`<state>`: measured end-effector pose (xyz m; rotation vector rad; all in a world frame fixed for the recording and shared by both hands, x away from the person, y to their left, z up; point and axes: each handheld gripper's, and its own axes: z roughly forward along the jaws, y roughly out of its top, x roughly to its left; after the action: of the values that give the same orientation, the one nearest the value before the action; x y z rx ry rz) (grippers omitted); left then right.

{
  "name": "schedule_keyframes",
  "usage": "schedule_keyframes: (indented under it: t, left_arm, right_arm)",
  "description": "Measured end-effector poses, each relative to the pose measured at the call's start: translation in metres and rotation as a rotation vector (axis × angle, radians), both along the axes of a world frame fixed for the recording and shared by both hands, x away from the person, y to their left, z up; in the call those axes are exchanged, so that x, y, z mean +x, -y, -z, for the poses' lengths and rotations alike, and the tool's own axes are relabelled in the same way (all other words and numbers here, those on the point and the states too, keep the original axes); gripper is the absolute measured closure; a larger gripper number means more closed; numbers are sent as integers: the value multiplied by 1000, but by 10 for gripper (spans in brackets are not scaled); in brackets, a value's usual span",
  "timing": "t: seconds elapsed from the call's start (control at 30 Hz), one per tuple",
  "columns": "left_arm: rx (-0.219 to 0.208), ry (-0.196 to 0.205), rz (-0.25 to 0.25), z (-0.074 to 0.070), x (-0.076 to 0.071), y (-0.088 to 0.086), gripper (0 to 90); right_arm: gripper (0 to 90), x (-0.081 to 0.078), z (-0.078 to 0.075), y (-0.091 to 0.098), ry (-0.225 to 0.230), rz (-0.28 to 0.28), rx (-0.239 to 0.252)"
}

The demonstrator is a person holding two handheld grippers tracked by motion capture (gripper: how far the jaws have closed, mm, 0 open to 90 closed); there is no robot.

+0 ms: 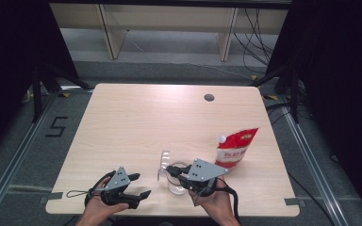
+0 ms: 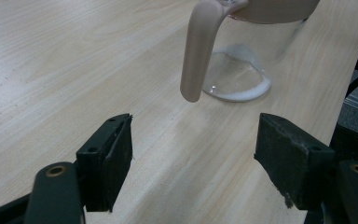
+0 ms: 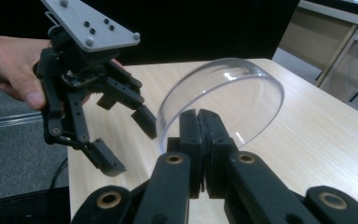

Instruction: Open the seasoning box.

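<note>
A clear glass jug [image 1: 176, 184] stands near the table's front edge; in the left gripper view the jug [image 2: 256, 51] has a beige handle [image 2: 198, 51] and a white film on its bottom. My right gripper [image 1: 171, 168] is just above it, shut on the rim of a clear round lid [image 3: 233, 98], which it holds tilted on edge; the lid [image 1: 164, 161] shows faintly in the high view. My left gripper [image 1: 142, 185] rests to the left of the jug, jaws open with nothing between them [image 2: 193, 154]. The right gripper view also shows the left gripper [image 3: 130, 144], open.
A red and white pouch [image 1: 235, 148] with a white cap stands upright to the right of the jug. The wooden table [image 1: 136, 117] has a round cable hole [image 1: 209, 98] at the back. Black curtains flank both sides.
</note>
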<state>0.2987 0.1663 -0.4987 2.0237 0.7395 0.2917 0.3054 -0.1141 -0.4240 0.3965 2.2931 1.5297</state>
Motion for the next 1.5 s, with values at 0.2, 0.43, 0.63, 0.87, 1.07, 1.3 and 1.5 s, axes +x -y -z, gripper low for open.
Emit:
schedule_keyframes:
  t: [0.2,0.43,0.63,0.87,1.07,1.3,1.5]
  left_arm:
    - [5,3,3,1,1,1,271]
    - [5,-1,-3,1,0,0,271]
    - [3,9,-2,3,1,1,271]
    - [11,6,-23,2,3,0,267]
    - [2,10,-21,1,0,3,248]
    - [-14,11,-25,-1,0,4,207]
    - [-4,15,-19,-3,-4,3,202]
  right_arm:
    - [879,-1,2,-5,-14,-11,0]
    - [836,0,0,6,7,-5,12]
    - [749,1,5,29,-25,4,43]
    - [641,0,11,50,-26,34,71]
    - [559,2,21,65,-59,100,80]
    - [463,-1,29,82,-78,157,80]
    - [404,-6,34,97,-130,194,82]
